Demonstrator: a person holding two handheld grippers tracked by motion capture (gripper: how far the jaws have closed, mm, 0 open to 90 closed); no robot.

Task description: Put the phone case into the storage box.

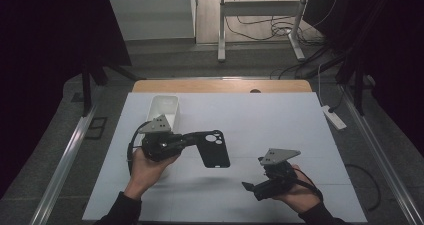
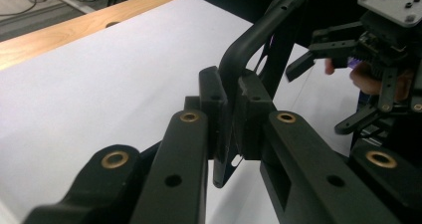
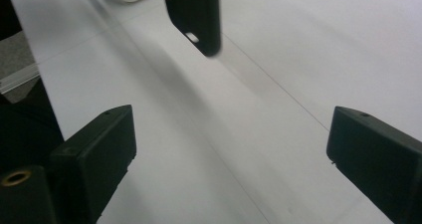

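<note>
Black phone case (image 1: 214,149) clamped edge-on by left gripper (image 1: 186,140), lifted | right gripper (image 1: 248,187) at 5 o'clock, jaws apart, empty | white bin (image 1: 165,110) at 11 o'clock | placement pending.

White-topped table (image 1: 280,130), white box (image 1: 165,110), apparently empty

Looks like a lab: white-covered wooden table (image 1: 150,86), black curtains (image 1: 45,45) on both sides, loose cables (image 1: 260,27) on the far floor.

Right tongs (image 3: 231,149) gape wide over the white tabletop (image 3: 278,59), black phone case (image 3: 196,15) hanging ahead.
</note>
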